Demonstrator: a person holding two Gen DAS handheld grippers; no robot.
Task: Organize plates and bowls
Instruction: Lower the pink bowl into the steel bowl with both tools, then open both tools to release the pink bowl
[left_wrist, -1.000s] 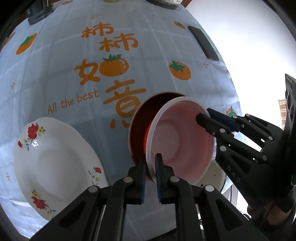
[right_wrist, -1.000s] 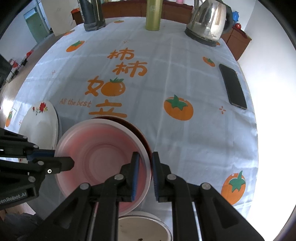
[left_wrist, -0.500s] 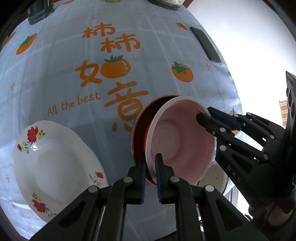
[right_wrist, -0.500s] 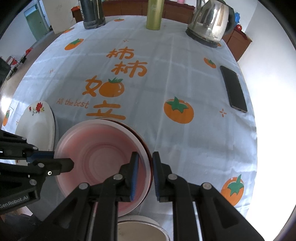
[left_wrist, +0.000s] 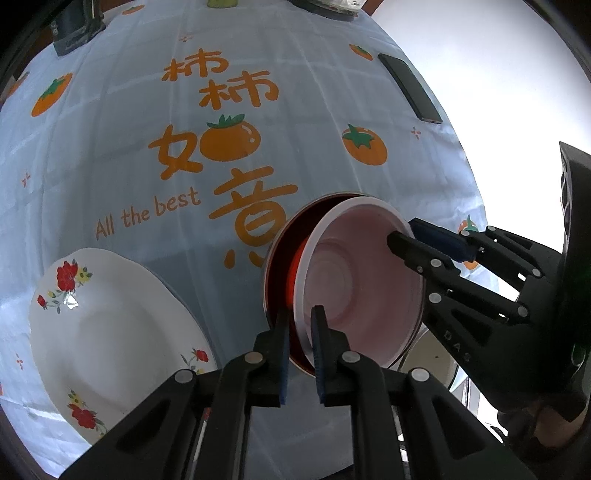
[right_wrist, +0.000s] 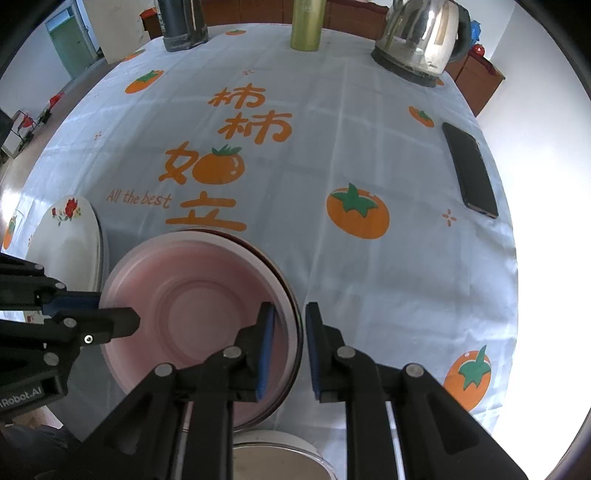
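A pale pink bowl (left_wrist: 364, 284) sits nested in a red bowl (left_wrist: 282, 266) near the table's front edge. My left gripper (left_wrist: 298, 345) has its fingers on either side of the bowls' left rim, a small gap showing. My right gripper (right_wrist: 289, 345) straddles the right rim of the pink bowl (right_wrist: 192, 306), jaws slightly apart around both rims. The right gripper also shows in the left wrist view (left_wrist: 410, 236), the left gripper in the right wrist view (right_wrist: 122, 314). A white flowered plate (left_wrist: 110, 328) lies to the left; it shows in the right wrist view (right_wrist: 70, 243).
A black phone (right_wrist: 470, 170) lies at the right. A kettle (right_wrist: 421, 37), a green bottle (right_wrist: 307, 24) and a dark container (right_wrist: 183, 24) stand at the far edge. Another round dish (right_wrist: 275, 458) sits below the bowls at the front edge.
Both grippers have opened slightly around the bowl rims. The pink bowl has settled lower into the red bowl.
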